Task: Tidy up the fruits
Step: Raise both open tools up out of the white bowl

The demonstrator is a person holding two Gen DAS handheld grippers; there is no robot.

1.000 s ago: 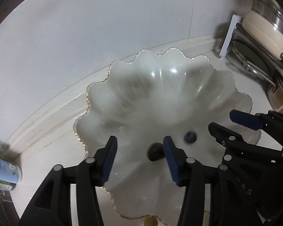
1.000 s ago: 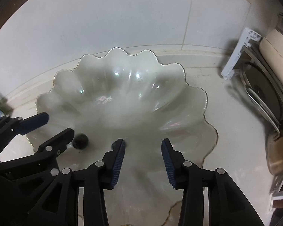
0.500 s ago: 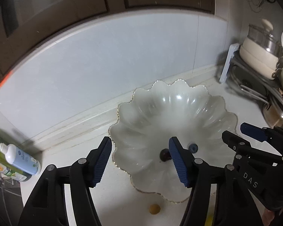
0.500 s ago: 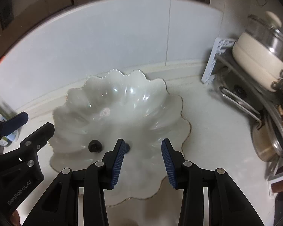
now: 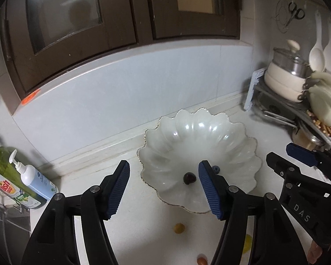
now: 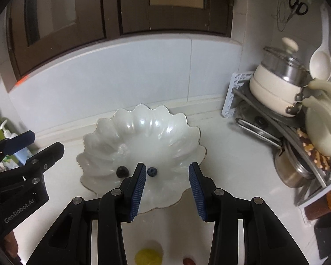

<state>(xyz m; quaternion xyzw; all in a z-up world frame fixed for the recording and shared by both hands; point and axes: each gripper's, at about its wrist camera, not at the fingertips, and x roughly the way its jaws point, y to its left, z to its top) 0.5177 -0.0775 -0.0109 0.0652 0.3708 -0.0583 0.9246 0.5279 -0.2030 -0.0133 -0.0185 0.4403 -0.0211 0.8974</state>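
A white scalloped bowl sits on the white counter. Inside it lie a dark round fruit and a blueberry. My left gripper is open and empty, raised above the bowl's near-left rim. My right gripper is open and empty above the bowl's near side. On the counter in front of the bowl lie a small orange fruit, a yellow fruit and a reddish-brown fruit.
Soap bottles stand at the left by a sink edge. A rack with pots, lids and ladles fills the right. Dark cabinets hang above the tiled backsplash.
Both grippers have pulled up and back from the bowl, still open. The loose fruits on the counter in front of the bowl have come into view.
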